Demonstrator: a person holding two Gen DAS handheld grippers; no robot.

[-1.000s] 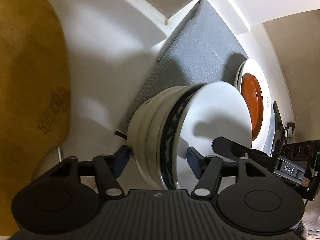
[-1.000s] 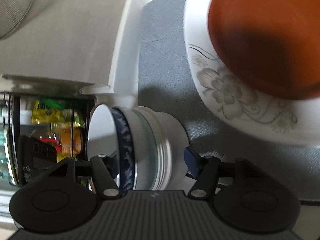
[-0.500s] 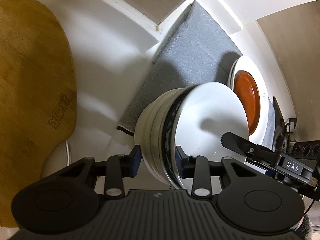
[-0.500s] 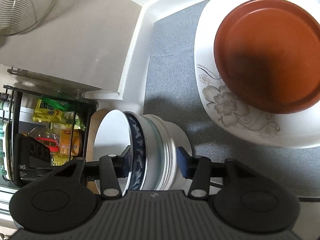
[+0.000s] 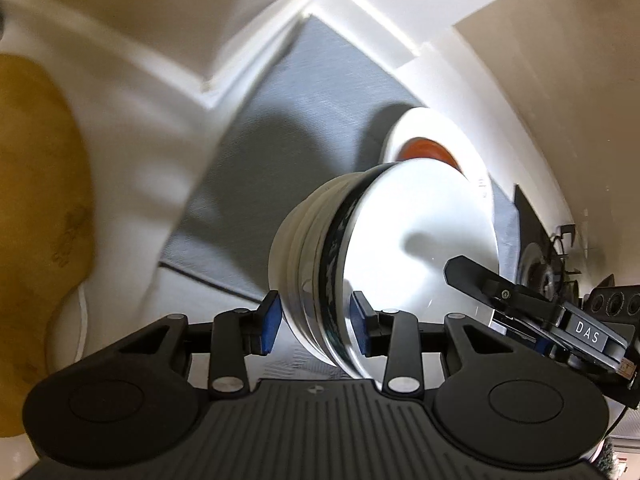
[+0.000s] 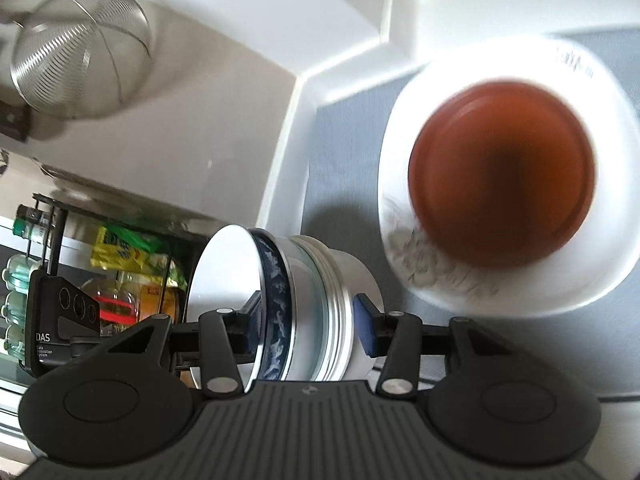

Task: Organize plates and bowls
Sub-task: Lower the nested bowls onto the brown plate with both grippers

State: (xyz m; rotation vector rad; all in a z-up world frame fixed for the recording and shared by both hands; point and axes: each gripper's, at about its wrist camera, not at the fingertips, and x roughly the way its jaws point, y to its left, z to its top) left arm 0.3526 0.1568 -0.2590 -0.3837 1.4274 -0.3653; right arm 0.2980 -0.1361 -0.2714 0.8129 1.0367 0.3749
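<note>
A stack of nested bowls (image 5: 360,248), white with a blue-patterned one on top, is held between both grippers above a grey mat (image 5: 288,128). My left gripper (image 5: 314,320) is shut on one side of the stack. My right gripper (image 6: 308,324) is shut on the other side of the stack (image 6: 304,308). An orange plate (image 6: 500,168) lies on a white floral plate (image 6: 608,264) on the mat (image 6: 344,168); both also show in the left wrist view (image 5: 424,150), partly hidden behind the bowls.
A wooden board (image 5: 36,208) lies at the left on the white counter. A wire strainer (image 6: 80,52) hangs at upper left. A black rack (image 6: 44,264) with bottles and packets stands left. White walls (image 5: 520,92) enclose the mat's corner.
Both grippers closed from open onto the bowl stack and raised it; the mat, plates and board now look farther away and blurred by motion.
</note>
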